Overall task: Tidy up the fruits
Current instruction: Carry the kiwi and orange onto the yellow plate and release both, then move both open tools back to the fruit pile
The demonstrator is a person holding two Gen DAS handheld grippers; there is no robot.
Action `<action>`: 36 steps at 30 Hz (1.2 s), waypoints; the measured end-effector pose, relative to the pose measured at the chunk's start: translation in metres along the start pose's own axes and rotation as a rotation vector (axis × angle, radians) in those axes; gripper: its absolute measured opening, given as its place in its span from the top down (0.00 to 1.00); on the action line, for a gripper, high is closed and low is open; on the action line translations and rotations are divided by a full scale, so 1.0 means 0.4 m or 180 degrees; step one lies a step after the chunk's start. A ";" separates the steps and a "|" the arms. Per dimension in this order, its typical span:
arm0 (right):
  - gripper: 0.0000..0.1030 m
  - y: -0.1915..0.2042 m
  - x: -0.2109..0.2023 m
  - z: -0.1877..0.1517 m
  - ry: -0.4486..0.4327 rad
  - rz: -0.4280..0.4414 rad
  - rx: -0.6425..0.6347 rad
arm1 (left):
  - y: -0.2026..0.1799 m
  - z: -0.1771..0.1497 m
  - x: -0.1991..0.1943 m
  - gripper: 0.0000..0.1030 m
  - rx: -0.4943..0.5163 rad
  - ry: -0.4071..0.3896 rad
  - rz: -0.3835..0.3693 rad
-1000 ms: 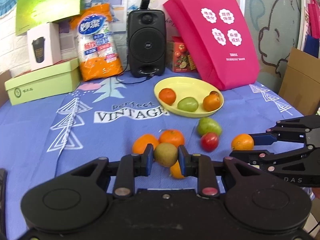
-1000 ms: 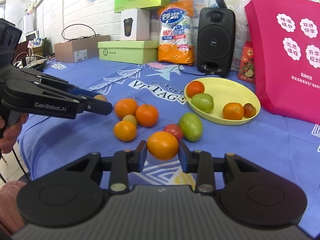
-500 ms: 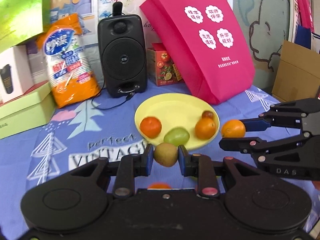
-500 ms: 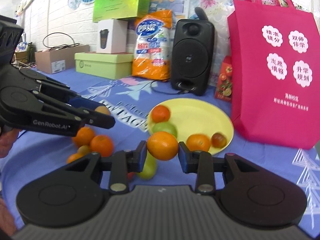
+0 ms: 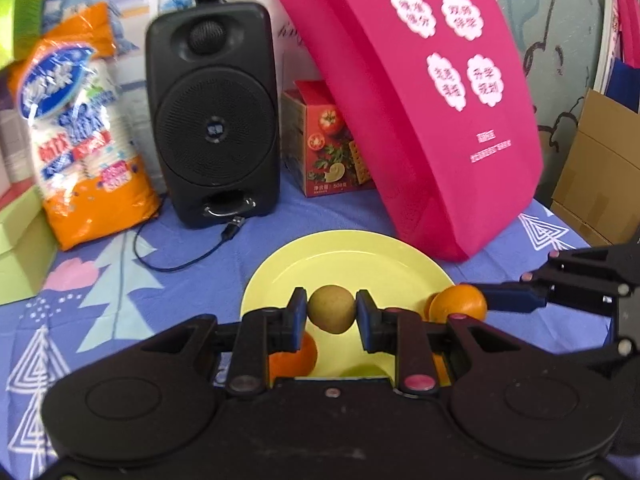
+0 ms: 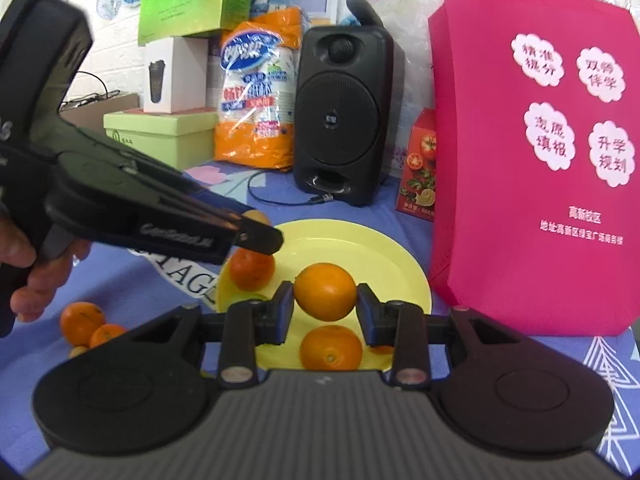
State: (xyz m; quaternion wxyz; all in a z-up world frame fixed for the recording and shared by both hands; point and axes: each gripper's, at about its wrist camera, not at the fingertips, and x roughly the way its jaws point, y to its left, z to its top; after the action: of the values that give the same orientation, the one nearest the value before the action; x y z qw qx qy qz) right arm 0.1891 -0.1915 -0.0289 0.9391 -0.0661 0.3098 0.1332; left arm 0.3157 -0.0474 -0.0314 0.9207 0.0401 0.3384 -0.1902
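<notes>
Our left gripper (image 5: 331, 315) pinches a small brown-green fruit (image 5: 331, 309) and our right gripper (image 6: 325, 309) clamps an orange (image 6: 325, 291), both hanging over the yellow plate (image 5: 360, 252). Beyond the plate stand a black speaker (image 5: 214, 120) and a pink bag (image 5: 420, 92) on the blue tablecloth (image 5: 120, 272).

blue-clothed table (image 5: 192, 280) carries yellow plate (image 5: 360, 256), speaker (image 5: 212, 120), pink bag (image 5: 420, 120).

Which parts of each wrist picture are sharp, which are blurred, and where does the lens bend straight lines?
Left wrist view: held brown fruit fairly sharp, speaker and pink bag softened by blur. Right wrist view: held orange sharp, left gripper blurred, bag edges bowed, corners dark from the fisheye.
</notes>
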 end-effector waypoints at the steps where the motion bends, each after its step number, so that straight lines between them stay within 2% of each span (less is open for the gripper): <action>1: 0.68 -0.002 0.013 -0.001 0.0033 0.0004 -0.0005 | 0.003 0.007 0.021 0.75 -0.0025 0.0043 0.0009; 5: 0.68 -0.013 0.065 -0.001 0.0130 -0.0007 0.0008 | 0.012 0.023 0.085 0.72 -0.0140 0.0180 0.0048; 8: 0.68 -0.015 0.091 -0.002 0.0157 -0.0036 0.0038 | 0.021 0.023 0.100 0.52 -0.0181 0.0181 0.0143; 9: 0.67 -0.014 0.095 -0.004 0.0159 -0.0051 0.0042 | 0.022 0.021 0.095 0.42 -0.0175 0.0169 0.0155; 10: 0.66 -0.013 0.096 -0.005 0.0161 -0.0062 0.0042 | 0.023 0.017 0.085 0.37 -0.0156 0.0138 0.0183; 12: 0.62 -0.010 0.087 -0.007 0.0136 -0.0085 0.0028 | 0.020 0.009 0.059 0.37 -0.0092 0.0096 0.0255; 16: 0.60 -0.009 0.056 -0.007 0.0080 -0.0113 0.0058 | 0.032 -0.007 -0.008 0.28 -0.0131 -0.0002 0.0320; 22: 0.58 0.017 -0.018 -0.017 -0.0021 -0.0062 0.0065 | 0.051 -0.049 -0.125 0.25 -0.0186 -0.0123 0.0395; 29: 0.58 0.086 -0.106 -0.064 -0.0080 0.0100 0.0046 | 0.042 -0.144 -0.268 0.24 -0.0268 -0.0259 0.0465; 36: 0.58 0.159 -0.169 -0.143 -0.0005 0.0278 0.0001 | 0.049 -0.278 -0.371 0.22 -0.0337 -0.0309 0.0764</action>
State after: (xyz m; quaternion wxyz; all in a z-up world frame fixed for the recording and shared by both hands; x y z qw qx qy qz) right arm 0.0861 -0.1569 -0.0368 0.9326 -0.0522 0.3117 0.1742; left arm 0.1518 0.0410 -0.0231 0.9529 0.0225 0.2959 -0.0623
